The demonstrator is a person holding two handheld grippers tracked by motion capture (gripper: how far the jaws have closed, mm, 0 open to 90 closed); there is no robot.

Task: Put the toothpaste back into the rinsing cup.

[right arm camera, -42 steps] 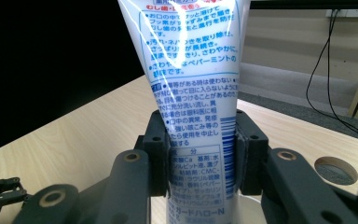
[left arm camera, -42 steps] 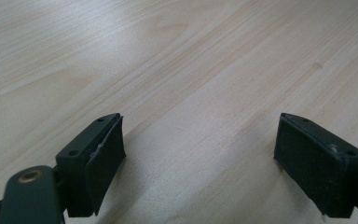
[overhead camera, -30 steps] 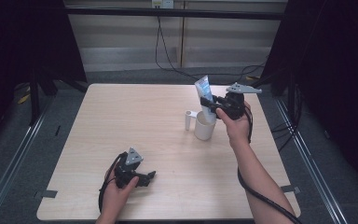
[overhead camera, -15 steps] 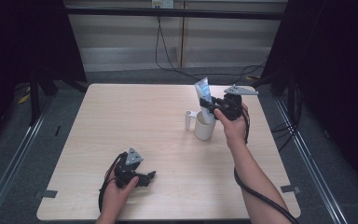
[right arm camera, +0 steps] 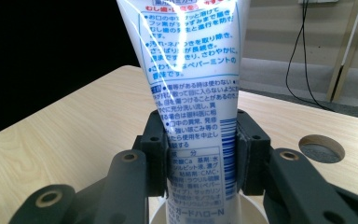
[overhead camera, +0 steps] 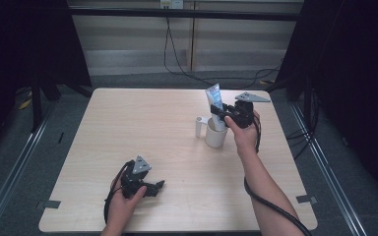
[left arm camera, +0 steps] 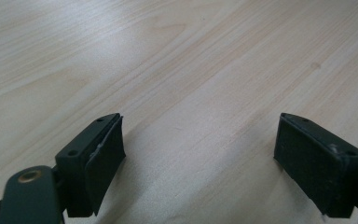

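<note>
In the high view the table is bare wood across its whole left and centre, so there is wide open room there; the only things standing on it sit right of centre, well in from the right edge. A white cup stands there, with a small white cap-like piece just beside it on its left. The right gripper is held over the cup's mouth, its jaws clamped on a toothpaste tube that stands nearly upright, wide crimped end up, lower end down inside the cup. In the right gripper view the tube fills the gap between the two pads, both pressing its sides, with the cup's rim directly below. The right forearm reaches up from the lower right of the frame, hand wrapped round the grip. The left gripper rests low near the bottom edge of the table, at lower left, pointing right; the left gripper view shows its jaws wide apart over bare wood, holding nothing.
</note>
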